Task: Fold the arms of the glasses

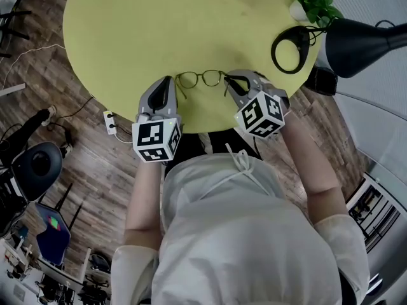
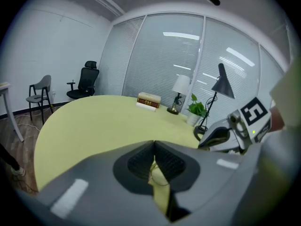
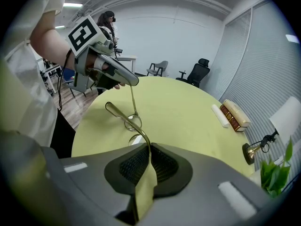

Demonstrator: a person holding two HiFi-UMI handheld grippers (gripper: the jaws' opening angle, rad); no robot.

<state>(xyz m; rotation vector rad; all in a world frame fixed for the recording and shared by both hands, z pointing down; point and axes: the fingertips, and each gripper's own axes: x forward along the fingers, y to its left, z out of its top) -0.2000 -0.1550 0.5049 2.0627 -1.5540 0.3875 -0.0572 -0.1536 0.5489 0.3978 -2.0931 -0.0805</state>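
Observation:
Thin-rimmed glasses lie near the front edge of the round yellow-green table, lenses facing away from me. My left gripper is shut on the tip of one arm, which runs from it down to the lenses in the right gripper view. Between the left gripper's closed pads only a thin wire loop shows. My right gripper is shut on the other arm, which passes between its pads and curves out to its ear tip. Both arms stand unfolded.
A black desk lamp with a ring base and a potted plant stand at the table's right rim. Books and a small lamp sit at the far side. A power strip lies on the floor.

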